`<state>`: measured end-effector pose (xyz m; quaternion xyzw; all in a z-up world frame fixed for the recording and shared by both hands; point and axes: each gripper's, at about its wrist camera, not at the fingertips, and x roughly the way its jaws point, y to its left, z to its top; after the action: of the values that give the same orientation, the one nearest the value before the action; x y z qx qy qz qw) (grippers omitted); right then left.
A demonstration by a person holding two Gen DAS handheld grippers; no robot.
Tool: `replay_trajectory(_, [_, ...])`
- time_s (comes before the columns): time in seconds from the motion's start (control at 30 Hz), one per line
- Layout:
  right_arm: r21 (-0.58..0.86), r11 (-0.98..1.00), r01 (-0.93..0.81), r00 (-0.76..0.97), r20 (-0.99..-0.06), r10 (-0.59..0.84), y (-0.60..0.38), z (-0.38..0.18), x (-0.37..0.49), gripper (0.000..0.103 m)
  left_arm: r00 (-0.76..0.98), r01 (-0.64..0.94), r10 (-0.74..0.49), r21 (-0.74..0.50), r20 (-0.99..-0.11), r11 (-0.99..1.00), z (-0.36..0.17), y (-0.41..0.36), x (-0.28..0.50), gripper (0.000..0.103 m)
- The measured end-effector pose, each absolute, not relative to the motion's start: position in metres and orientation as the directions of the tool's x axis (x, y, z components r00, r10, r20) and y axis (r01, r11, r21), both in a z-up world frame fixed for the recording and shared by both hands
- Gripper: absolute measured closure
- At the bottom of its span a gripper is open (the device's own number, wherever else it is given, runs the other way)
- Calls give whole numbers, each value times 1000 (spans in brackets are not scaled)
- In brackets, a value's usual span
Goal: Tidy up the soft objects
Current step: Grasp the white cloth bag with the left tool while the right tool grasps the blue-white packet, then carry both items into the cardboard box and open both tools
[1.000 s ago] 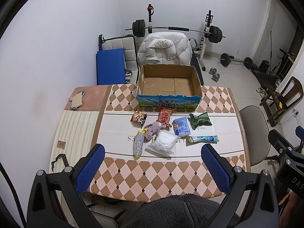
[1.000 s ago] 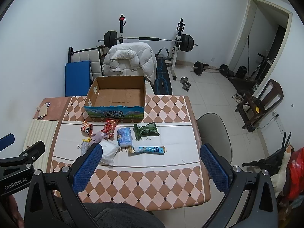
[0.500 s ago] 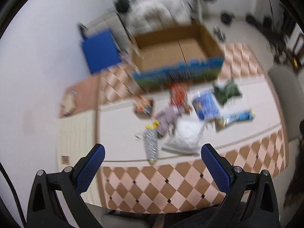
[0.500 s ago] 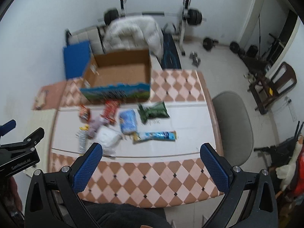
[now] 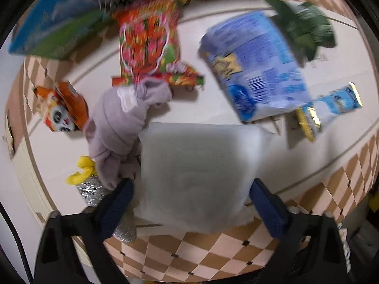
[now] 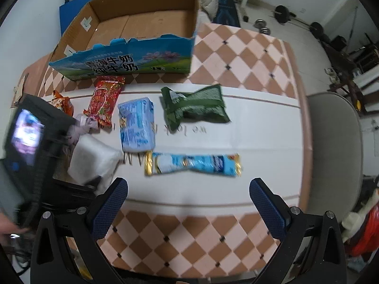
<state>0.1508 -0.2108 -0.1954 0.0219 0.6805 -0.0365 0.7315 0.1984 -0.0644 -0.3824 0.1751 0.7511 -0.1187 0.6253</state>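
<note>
Padding, I judge: the white pouch (image 5: 196,172) near the table (image 5: 213,255)'s front edge looks light and squashy. My left gripper (image 5: 191,203) straddles it spread wide; I'd pinch its middle. Right gripper (image 6: 189,203) is released, empty.

We find a white soft pack (image 5: 196,175) lying flat near the table's front edge, touching a crumpled grey cloth (image 5: 120,123) at its left. Behind lie a red snack bag (image 6: 104,101), a blue tissue pack (image 6: 137,124), a green pouch (image 6: 196,106) and a long blue wrapper (image 6: 193,164), all flat, before an open cardboard box (image 6: 132,30)
</note>
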Motion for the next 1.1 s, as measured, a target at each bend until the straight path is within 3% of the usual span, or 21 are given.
replay_trajectory(0.03, [-5, 997, 81, 60, -998, -10, -210, -201, 158, 0, -177, 371, 74, 3, -981, 929, -383, -59, 198, 22])
replay_trajectory(0.1, [32, 996, 82, 33, -999, 30, -207, -216, 175, 0, -182, 250, 35, -12, -983, 968, -378, -38, 193, 26])
replay_trajectory(0.23, [56, 996, 64, -27, -998, 58, -189, -250, 208, 0, -196, 49, -31, -42, -980, 998, -381, 0, 177, 22])
replay_trajectory(0.37, [68, 996, 55, -100, -992, 73, -162, -291, 233, 0, -199, 1, -62, -63, -978, 998, -393, 9, 173, 19])
replay_trajectory(0.43, [62, 997, 55, -134, -989, 69, -152, -308, 239, 0, -187, 6, -52, -54, -981, 999, -397, 8, 174, 24])
replay_trajectory(0.53, [24, 998, 50, -190, -981, 33, -140, -331, 242, 12, -161, -18, -50, -47, -986, 999, -381, 7, 172, 31])
replay_trajectory(0.7, [49, 997, 60, -248, -967, 62, -137, -348, 231, 52, -131, -56, -26, -19, -991, 998, -345, 22, 159, 37])
replay_trajectory(0.8, [52, 998, 41, -232, -971, 60, -141, -334, 217, 68, -100, -64, -22, -15, -995, 998, -320, 27, 148, 37])
replay_trajectory(0.97, [134, 990, 50, -189, -972, 141, -157, -294, 188, 71, -14, -86, -82, -81, -997, 993, -254, 31, 142, 37])
replay_trajectory(1.1, [236, 970, 51, -113, -964, 241, -170, -226, 166, 71, 89, -62, -137, -143, -986, 988, -183, 30, 165, 37])
